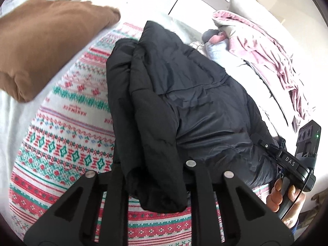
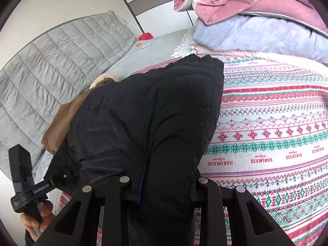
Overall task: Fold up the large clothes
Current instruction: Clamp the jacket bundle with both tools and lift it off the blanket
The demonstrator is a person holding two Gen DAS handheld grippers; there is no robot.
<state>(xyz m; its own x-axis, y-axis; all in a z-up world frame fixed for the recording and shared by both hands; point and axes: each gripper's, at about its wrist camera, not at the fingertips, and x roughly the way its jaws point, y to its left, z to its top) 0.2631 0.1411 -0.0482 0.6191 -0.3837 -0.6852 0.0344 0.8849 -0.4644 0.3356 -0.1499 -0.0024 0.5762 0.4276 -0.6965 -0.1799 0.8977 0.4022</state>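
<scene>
Seen from the left wrist, a black padded jacket (image 1: 184, 94) lies across a patterned knitted blanket (image 1: 67, 123) on a bed, its near edge bunched into thick folds that run down between the fingers of the left gripper (image 1: 157, 188); the jaws stand narrowly apart with the bunched fabric pinched between them, a hold that looks meant to carry the edge over for a fold. A folded brown garment (image 1: 41, 47) sits apart at upper left, seemingly put aside, and pink bedding (image 1: 264, 55) is heaped along the far right edge. At lower right the person's hand (image 1: 285, 196) grips the handle of the right gripper's body (image 1: 291, 162), which reaches into the jacket's other side. From the right wrist, the same jacket (image 2: 143, 123) fills the middle of the frame, its near hem gathered between the fingers of the right gripper (image 2: 164, 192), whose jaws are likewise drawn in on the cloth. The brown garment (image 2: 61, 123) peeks out beyond the jacket's left side, a grey quilted cover (image 2: 51, 67) lies behind, and folded pink and pale-blue blankets (image 2: 256, 32) are stacked at upper right, clear of the working area. With both near corners held, the jacket appears ready to be lifted and folded.
</scene>
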